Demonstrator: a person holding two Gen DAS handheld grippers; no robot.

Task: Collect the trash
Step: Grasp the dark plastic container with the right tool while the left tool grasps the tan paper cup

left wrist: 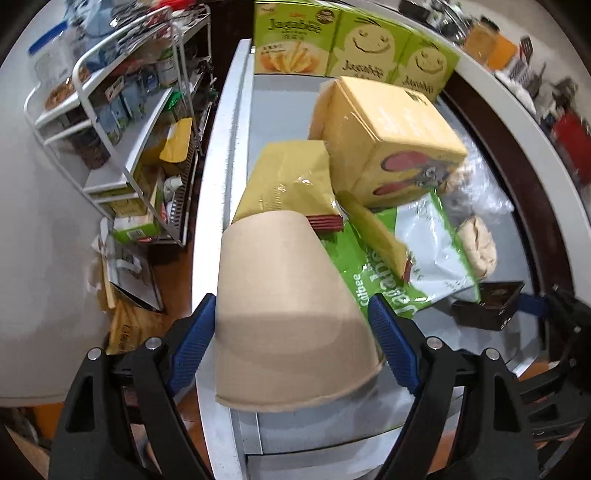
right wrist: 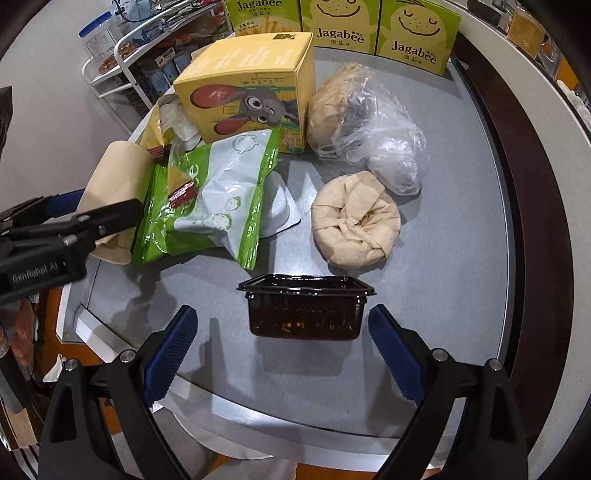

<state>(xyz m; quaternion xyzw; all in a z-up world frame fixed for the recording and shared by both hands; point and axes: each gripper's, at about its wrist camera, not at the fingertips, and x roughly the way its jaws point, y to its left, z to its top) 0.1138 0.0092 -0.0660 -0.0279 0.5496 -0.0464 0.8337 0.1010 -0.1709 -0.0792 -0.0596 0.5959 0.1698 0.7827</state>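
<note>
Left gripper (left wrist: 291,350) clamped on a tan paper cup (left wrist: 288,317), blue pads pressing both sides near the rim, cup tipped with its mouth toward the camera. Held that way, most likely, for carrying off as trash. Seen also from the right wrist at the table's left edge, cup (right wrist: 114,188) half behind the snack bag.

Right gripper (right wrist: 282,356) spread wide, grasping nothing, fingers either side of a black tub (right wrist: 306,312) without touching it. Poised so, by the look of it, for a squeeze across the tub's width. Tub upright on the grey table (right wrist: 461,229), dark translucent plastic, glossy, lipped rim, brownish residue inside; thin walls, likely to flex under the pads.

Just past the tub, a crumpled beige napkin wad (right wrist: 356,219), apart from it. To the left, a green-and-white snack bag (right wrist: 218,199), flattened and creased, lying over a clear blister tray (right wrist: 282,210). Beyond, a wrinkled clear plastic bag (right wrist: 384,136) against another beige wad. Yellow carton (right wrist: 247,85) with a rabbit print standing behind the bag, yellow wrappers (left wrist: 291,177) beside it. At the far edge, a row of green Jagabee boxes (right wrist: 415,33), upright and neat, probably stock and not trash. Off the table, a white wire rack (left wrist: 122,110) of goods.
</note>
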